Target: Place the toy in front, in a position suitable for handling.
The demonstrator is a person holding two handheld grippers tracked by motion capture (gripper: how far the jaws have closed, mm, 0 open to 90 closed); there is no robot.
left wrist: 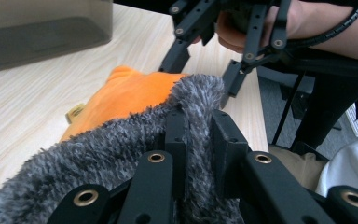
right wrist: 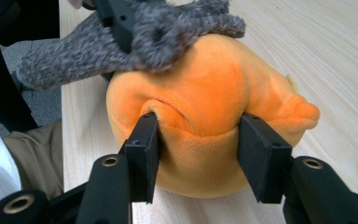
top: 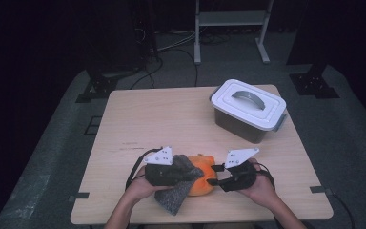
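An orange plush toy (top: pixel 203 177) lies on the wooden table (top: pixel 171 119) near its front edge. A grey fuzzy cloth (top: pixel 177 191) drapes over the toy's left side and hangs toward the edge. My left gripper (left wrist: pixel 198 135) is shut on the cloth (left wrist: pixel 121 154), pinching a fold of it above the toy (left wrist: pixel 121 95). My right gripper (right wrist: pixel 198 135) squeezes the toy (right wrist: pixel 209 88) from the right, its jaws pressed into the plush. The cloth (right wrist: pixel 135 37) covers the toy's top in the right gripper view. The right gripper (left wrist: pixel 223 51) also faces the left gripper's camera.
A closed plastic box (top: pixel 248 109) with a white lid and grey handle stands at the table's back right. Cables and a metal frame (top: pixel 231 28) are on the floor beyond the table. The person's lap lies just past the front edge.
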